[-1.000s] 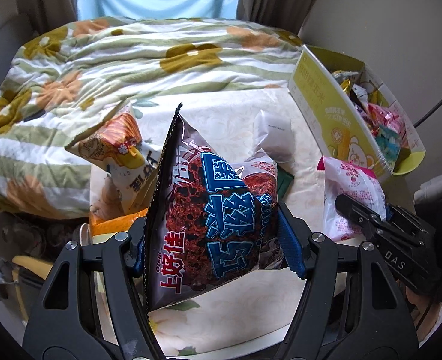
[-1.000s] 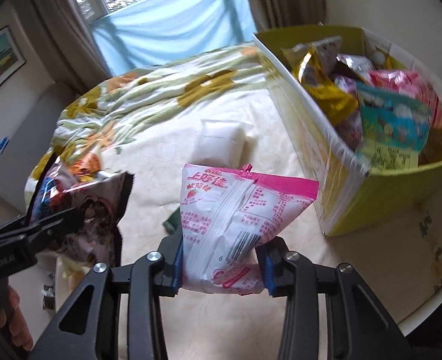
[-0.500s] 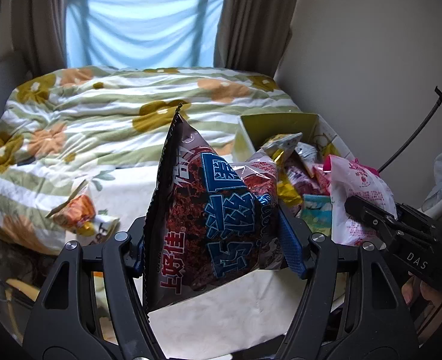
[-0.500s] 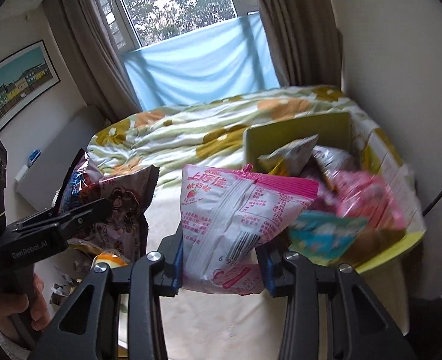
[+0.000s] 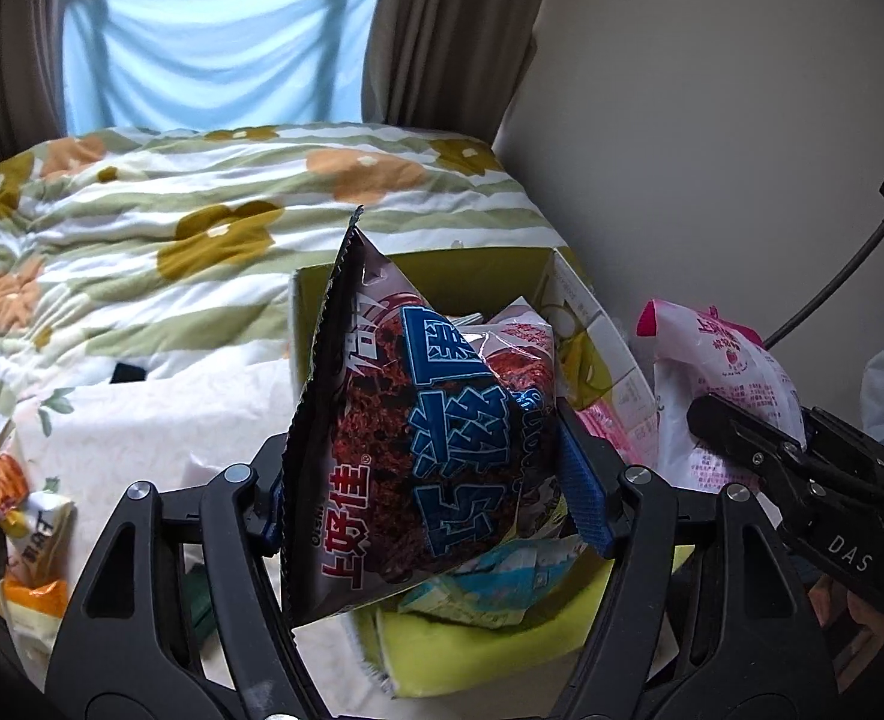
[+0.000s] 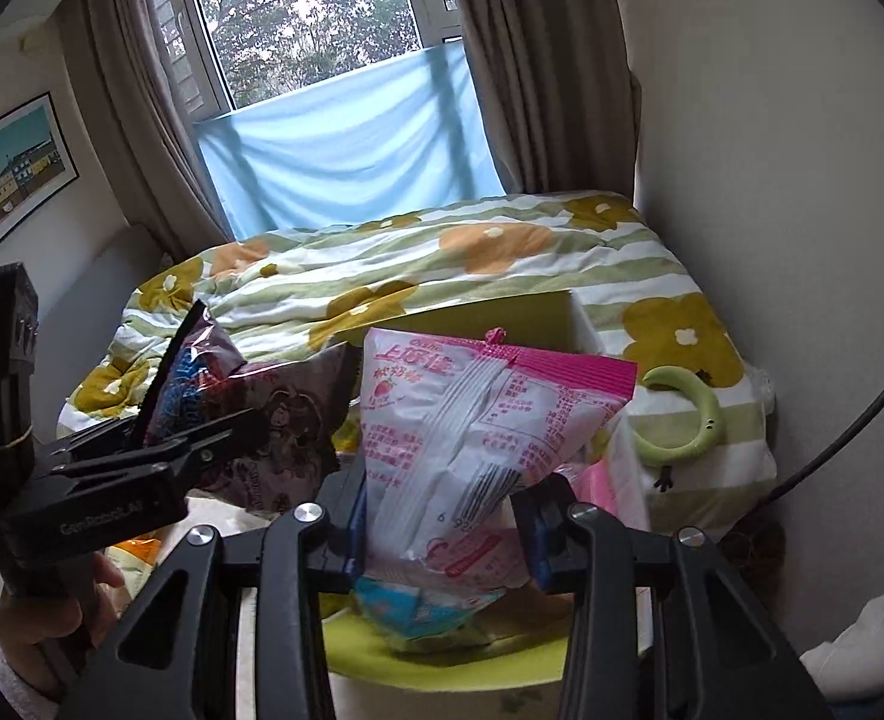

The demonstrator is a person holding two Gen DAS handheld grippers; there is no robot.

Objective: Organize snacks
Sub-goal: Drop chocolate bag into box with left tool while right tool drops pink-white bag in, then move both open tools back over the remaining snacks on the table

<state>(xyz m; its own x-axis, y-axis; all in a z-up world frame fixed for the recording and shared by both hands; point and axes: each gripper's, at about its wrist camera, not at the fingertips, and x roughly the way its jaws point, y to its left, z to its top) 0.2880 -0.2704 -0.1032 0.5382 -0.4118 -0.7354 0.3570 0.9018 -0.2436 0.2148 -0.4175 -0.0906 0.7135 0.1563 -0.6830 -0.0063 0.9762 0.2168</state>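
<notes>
My left gripper (image 5: pixel 429 498) is shut on a dark brown snack bag with blue characters (image 5: pixel 435 438), held above the yellow-green box (image 5: pixel 478 654) of snacks. It also shows in the right wrist view (image 6: pixel 249 414). My right gripper (image 6: pixel 442 516) is shut on a pink and white snack bag (image 6: pixel 478 438), held over the same box (image 6: pixel 442 654). That pink bag shows at the right of the left wrist view (image 5: pixel 718 396). Several packets lie in the box under both bags.
A table with a pale floral cloth (image 5: pixel 159 420) carries more snack packets at its left edge (image 5: pixel 27 516). A bed with a flowered quilt (image 5: pixel 201 210) lies behind. A wall (image 5: pixel 712 120) stands to the right, with a black cable (image 5: pixel 838 282).
Both grippers have moved right with their bags, from over the table to above the box. The box now sits directly beneath both bags.
</notes>
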